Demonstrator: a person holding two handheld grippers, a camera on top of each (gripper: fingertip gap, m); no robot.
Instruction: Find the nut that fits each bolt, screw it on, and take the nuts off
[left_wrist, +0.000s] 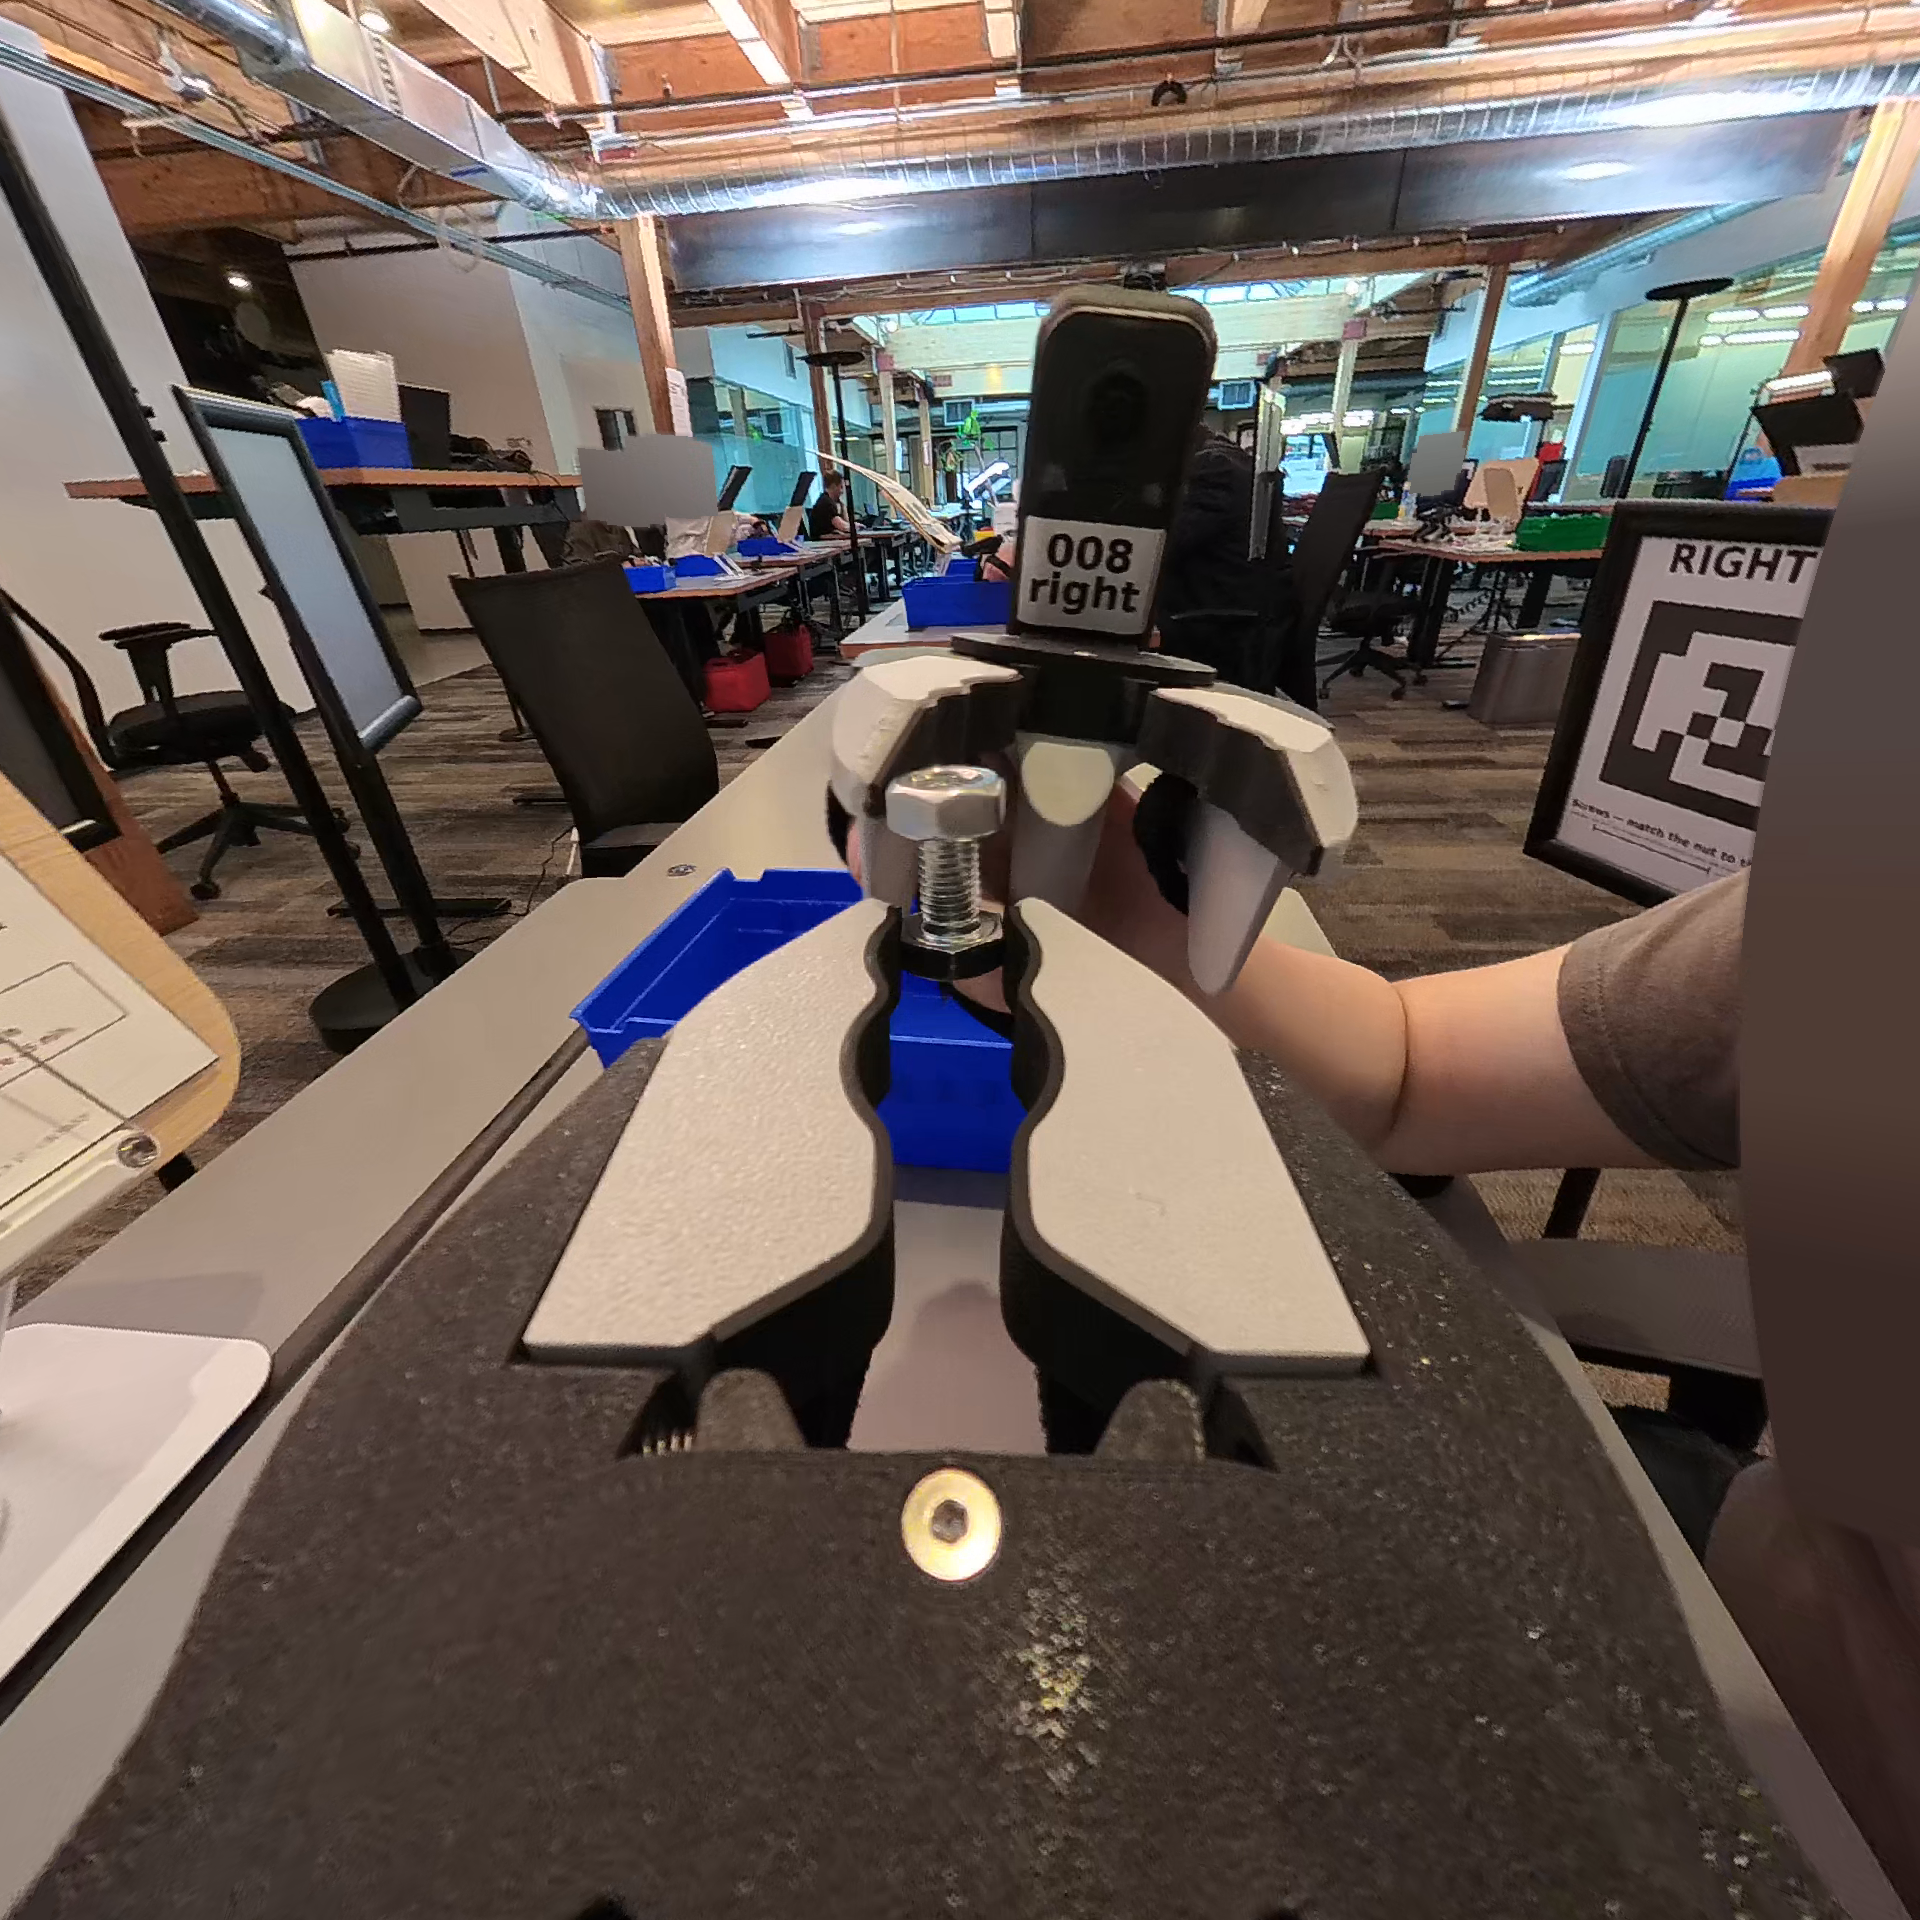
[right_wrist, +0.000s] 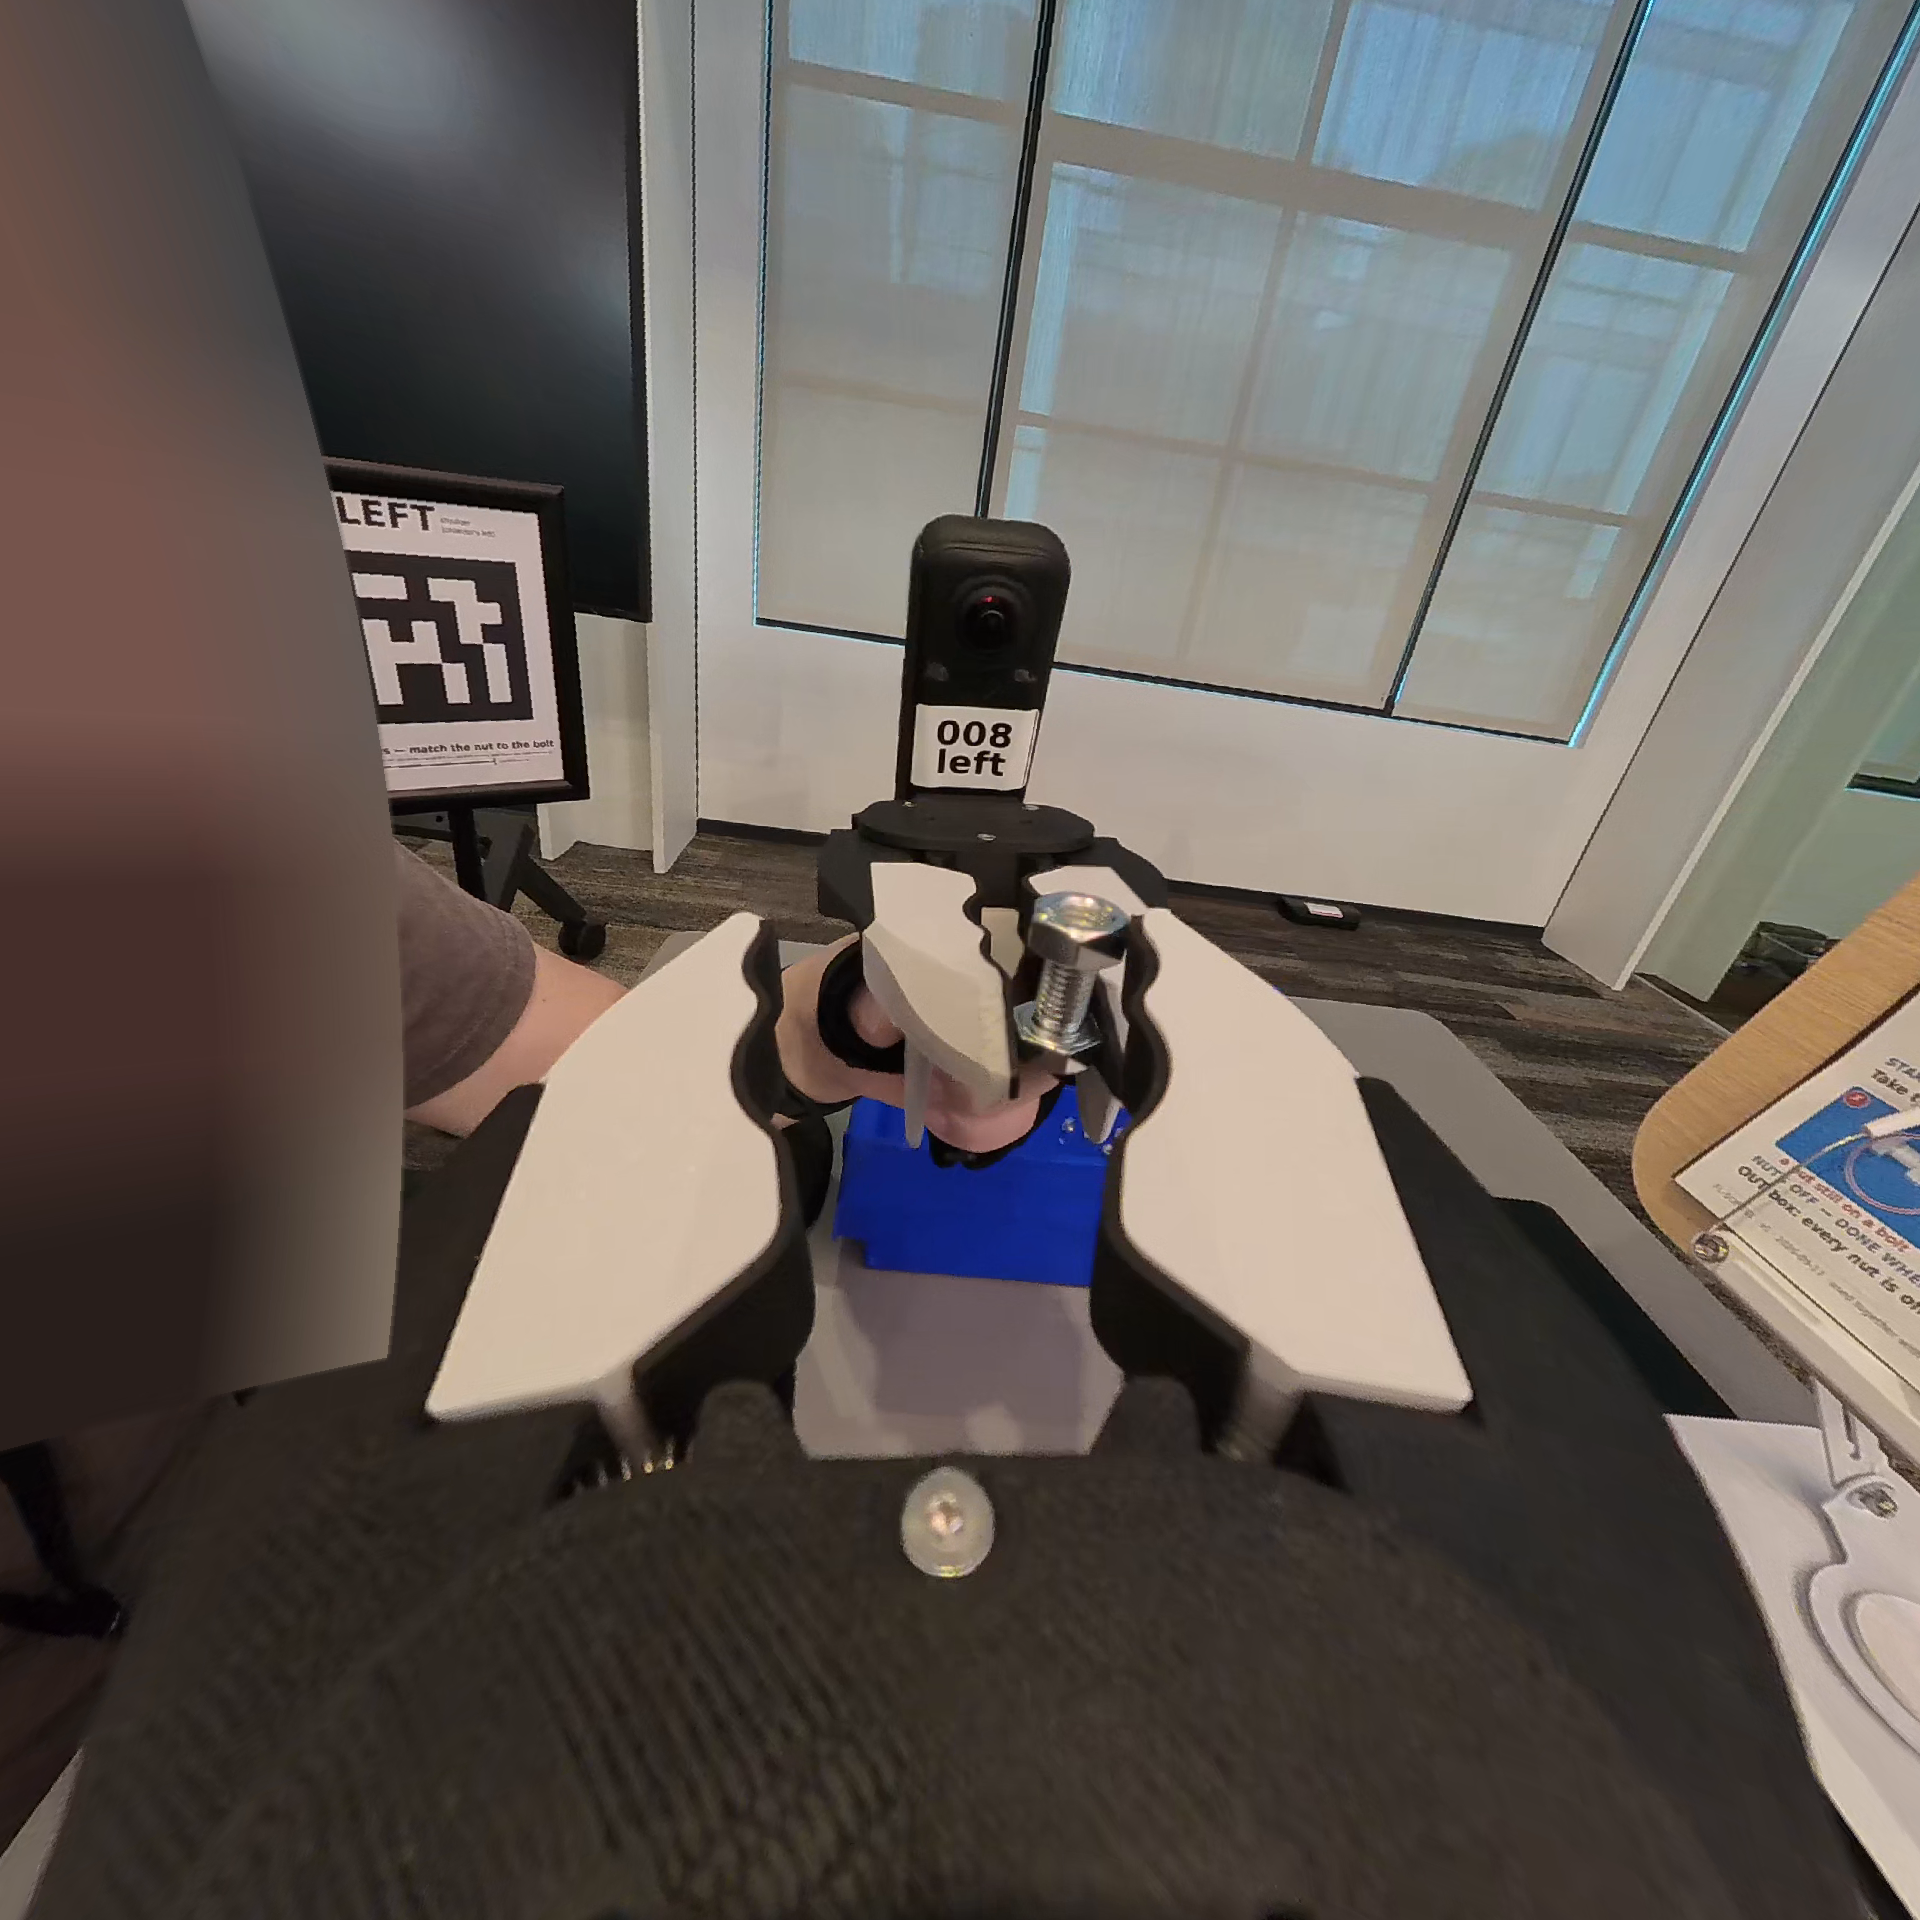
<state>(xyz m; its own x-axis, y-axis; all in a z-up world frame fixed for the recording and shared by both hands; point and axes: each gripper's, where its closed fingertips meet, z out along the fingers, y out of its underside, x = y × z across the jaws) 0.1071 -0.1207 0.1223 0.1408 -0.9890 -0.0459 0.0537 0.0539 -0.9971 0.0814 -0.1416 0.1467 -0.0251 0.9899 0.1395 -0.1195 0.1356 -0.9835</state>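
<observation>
Nut at thread end, bolt head up, frame centre.
L gripper (left_wrist: 951, 961) clamped nut (left_wrist: 948, 948); R gripper (right_wrist: 940, 1049) wide beside bolt (left_wrist: 945, 831). Removal unfinished.

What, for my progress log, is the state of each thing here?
bolt: upright, head up, nut on its lower end.
nut: threaded on the bolt, clamped.
left gripper: shut on the nut.
right gripper: open, holding nothing, facing the bolt.
blue bin: open-topped, below the grippers; contents not visible.
</observation>
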